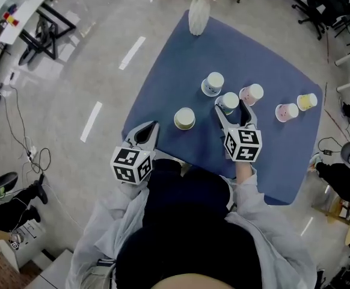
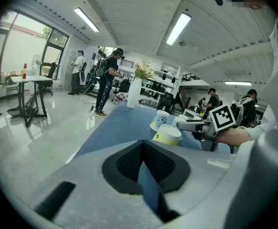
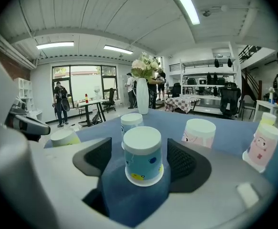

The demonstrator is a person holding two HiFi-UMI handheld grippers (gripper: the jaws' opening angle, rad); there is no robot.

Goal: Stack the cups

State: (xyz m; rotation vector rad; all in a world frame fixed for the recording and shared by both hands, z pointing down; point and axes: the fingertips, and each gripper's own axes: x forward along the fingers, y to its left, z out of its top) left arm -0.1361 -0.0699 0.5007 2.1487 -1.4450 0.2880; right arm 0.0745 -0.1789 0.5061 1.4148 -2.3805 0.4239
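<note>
Between my right jaws (image 1: 231, 108) stands an upturned light-blue cup (image 3: 143, 152), its rim flat on the blue-clothed desk (image 1: 163, 95). These jaws are wide apart, with a gap showing on either side of the cup, so I do not grip it yet. My left jaws (image 1: 150, 129) hang at the near left edge of the desk, closed together on nothing.

As I judge it, the stacking has not begun. Six cups stand singly, none on another: the one I straddle, a second blue cup (image 1: 212, 83) just beyond it, a pink cup (image 1: 251, 94) just to its right, another pink cup (image 1: 287, 112) and a yellow cup (image 1: 307, 102) farther right, and a pale yellow cup (image 1: 184, 118) to the left, nearer my left jaws. A white vase (image 1: 199, 15) stands at the far edge, well apart.

Everything is left to do: close on this cup, lift it, and set it over a neighbour.
</note>
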